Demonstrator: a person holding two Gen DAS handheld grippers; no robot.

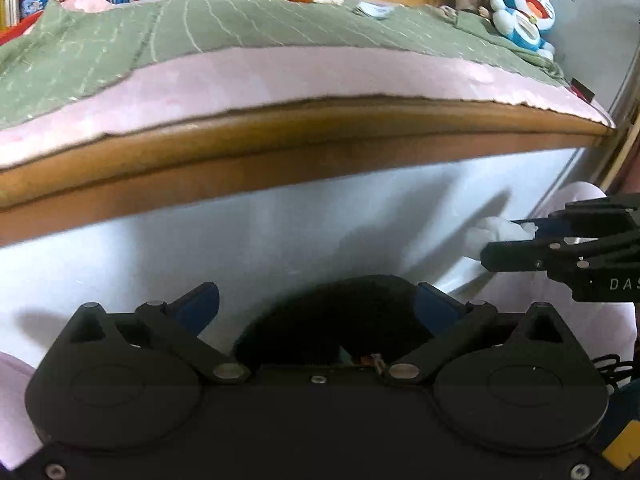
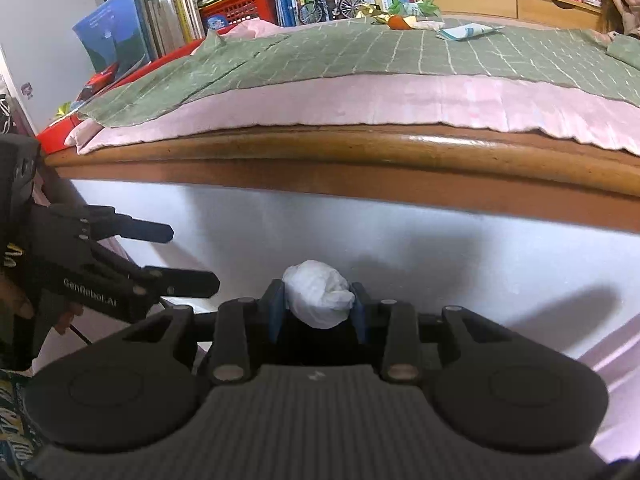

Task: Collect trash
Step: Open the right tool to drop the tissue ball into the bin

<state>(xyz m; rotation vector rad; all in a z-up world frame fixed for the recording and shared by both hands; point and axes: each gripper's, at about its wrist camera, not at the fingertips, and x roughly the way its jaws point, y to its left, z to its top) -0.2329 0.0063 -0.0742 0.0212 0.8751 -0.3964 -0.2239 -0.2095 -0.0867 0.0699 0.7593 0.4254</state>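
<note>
- Your right gripper (image 2: 318, 306), low in the middle of the right wrist view, has its blue pads (image 2: 276, 308) pressed on either side of a crumpled white tissue wad (image 2: 318, 300). The wad is lifted clear, in front of the pale panel under the wooden bed rail (image 2: 360, 152).
- Your left gripper (image 1: 318, 300), at the bottom of the left wrist view, has its fingers spread wide with nothing between them. In the right wrist view it shows at middle left, jaws apart and empty.
- Step in hand, by my reading: one piece of trash is picked up and waiting to be dropped somewhere. No bin shows in either view.
- More trash lies at the top of both frames, on the green checked blanket (image 2: 360, 52): a gold wrapper (image 2: 372, 12), an orange scrap (image 2: 398, 22) and a pale packet (image 2: 464, 32).
- Next likely calls for carrying the wad to a container, then reaching the empty left gripper up over the rail to the far litter.
</note>
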